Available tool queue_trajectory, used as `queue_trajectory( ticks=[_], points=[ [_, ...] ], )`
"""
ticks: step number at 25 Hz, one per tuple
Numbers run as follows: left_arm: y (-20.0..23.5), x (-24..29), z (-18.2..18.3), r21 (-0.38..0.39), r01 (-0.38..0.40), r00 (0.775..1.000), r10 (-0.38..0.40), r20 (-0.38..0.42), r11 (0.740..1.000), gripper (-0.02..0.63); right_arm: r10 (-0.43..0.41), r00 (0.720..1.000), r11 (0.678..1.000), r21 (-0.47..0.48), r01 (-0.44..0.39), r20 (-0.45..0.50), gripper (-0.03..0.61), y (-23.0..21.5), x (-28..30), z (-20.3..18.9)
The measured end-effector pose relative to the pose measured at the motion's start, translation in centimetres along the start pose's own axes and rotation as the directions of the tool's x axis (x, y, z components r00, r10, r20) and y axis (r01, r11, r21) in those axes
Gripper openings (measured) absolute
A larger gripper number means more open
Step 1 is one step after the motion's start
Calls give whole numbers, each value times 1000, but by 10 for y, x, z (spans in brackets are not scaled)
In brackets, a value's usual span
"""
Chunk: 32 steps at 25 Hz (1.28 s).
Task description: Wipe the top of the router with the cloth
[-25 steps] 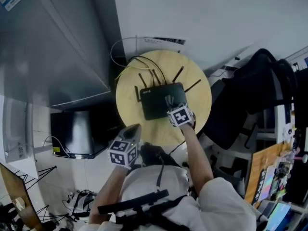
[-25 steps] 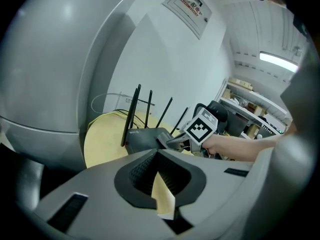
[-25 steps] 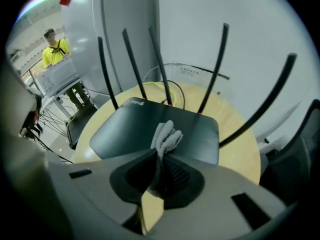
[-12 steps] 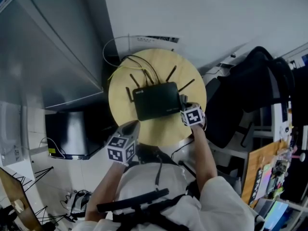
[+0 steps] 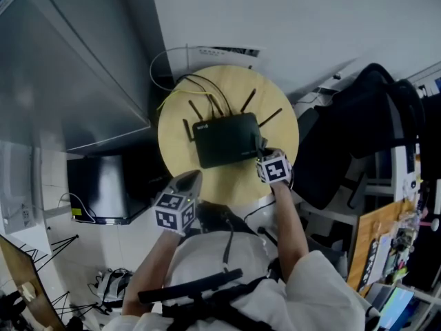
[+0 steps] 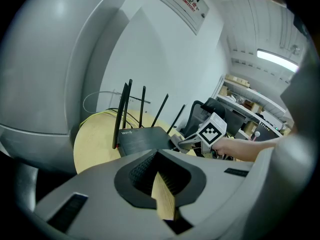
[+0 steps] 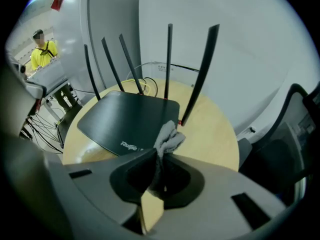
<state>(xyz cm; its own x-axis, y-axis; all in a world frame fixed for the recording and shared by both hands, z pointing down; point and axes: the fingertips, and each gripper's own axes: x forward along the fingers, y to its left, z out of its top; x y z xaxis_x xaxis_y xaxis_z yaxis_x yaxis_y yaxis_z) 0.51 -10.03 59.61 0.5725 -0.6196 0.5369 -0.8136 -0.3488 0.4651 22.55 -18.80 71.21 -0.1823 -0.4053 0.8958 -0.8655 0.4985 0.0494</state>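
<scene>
Counts: 1 router [image 5: 226, 141], 5 antennas [image 7: 200, 74] showing in the right gripper view, 1 cloth [image 7: 168, 138], 2 grippers, 1 round wooden table [image 5: 207, 185].
Router pos.: lying flat, approx. centre of the table, nearer the wall side.
Router axis: in the head view the long axis is running left-right, right end tipping slightly toward the wall.
Antennas: all black, standing up along the router's far edge and its left end, leaning at different angles.
Cloth: small grey wad, bunching up just past the jaw tips and sitting at the router's near right corner; can't tell if it is pressing on the top.
R gripper [image 7: 159, 154]: jaws pinching the cloth; hovering at the router's right-hand near corner, over the table edge nearest the person.
L gripper [image 6: 154, 156]: jaws pressing together at the tips, nothing btwn them; hanging at the table's near left rim, apart from the router, aiming toward it.
Cables [image 5: 200, 85]: yellow and black leads looping off the router's far side toward the wall.
Surroundings: dark office chair [image 5: 344, 136] sitting right of the table; white wall behind.
</scene>
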Motion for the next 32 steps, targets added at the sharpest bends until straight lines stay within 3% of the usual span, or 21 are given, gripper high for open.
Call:
queue_trajectory(
  ticks=[6, 18, 25, 27, 32],
  points=[
    [3, -14, -8, -2, -13, 1000, 13, 0, 1000, -11, 87, 996, 996, -17, -87, 30, 35, 53, 2, 13],
    [13, -45, -21, -13, -44, 999, 44, 17, 999, -11, 243, 969, 956, -181, -231, 49, 35, 184, 5, 46],
    [18, -71, -29, -9, -57, 998, 58, 20, 998, -11, 349, 933, 929, -164, -331, 92, 35, 243, 3, 55],
    [17, -80, -31, -2, -55, 998, 55, 21, 998, -11, 355, 928, 929, -151, -337, 112, 35, 245, -6, 56],
    [11, -93, -34, 33, -17, 1000, 16, 17, 999, -11, 262, 948, 965, -49, -258, 179, 35, 199, -40, 48]
  ],
)
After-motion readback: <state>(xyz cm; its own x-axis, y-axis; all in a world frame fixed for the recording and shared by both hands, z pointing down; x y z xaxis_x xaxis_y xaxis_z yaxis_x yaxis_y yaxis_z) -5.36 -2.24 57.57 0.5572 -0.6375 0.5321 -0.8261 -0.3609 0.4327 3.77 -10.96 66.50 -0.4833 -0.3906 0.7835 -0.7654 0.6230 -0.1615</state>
